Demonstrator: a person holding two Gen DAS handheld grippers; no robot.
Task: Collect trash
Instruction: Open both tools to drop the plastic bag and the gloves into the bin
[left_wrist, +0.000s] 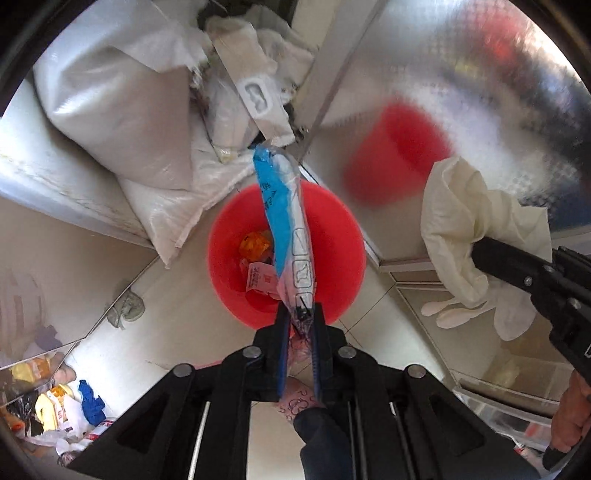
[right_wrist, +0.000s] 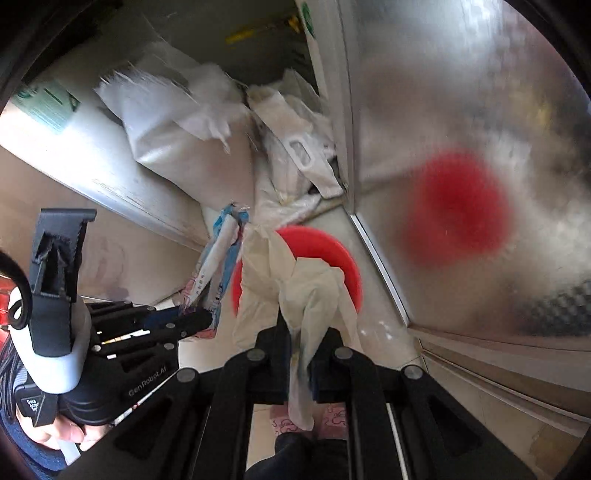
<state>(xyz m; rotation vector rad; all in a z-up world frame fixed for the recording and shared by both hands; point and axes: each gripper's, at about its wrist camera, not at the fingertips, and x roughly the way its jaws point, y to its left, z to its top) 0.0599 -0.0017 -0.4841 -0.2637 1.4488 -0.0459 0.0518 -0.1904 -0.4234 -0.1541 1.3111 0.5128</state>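
Tongs status: left tongs (left_wrist: 301, 314) pinch a long blue-and-clear plastic wrapper (left_wrist: 284, 206) directly above the round red plastic bin (left_wrist: 343, 229); right tongs (right_wrist: 304, 332) pinch crumpled cream rubber gloves (right_wrist: 295, 280) beside the bin.

Tiled floor (left_wrist: 229, 354), red bin (left_wrist: 340, 236), white sacks (left_wrist: 177, 206)

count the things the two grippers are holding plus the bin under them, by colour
Blue: 1, the blue and clear plastic wrapper shut in the left gripper
Cream: 1, the cream rubber glove shut in the right gripper
Red: 1, the round red plastic bin
Total: 3
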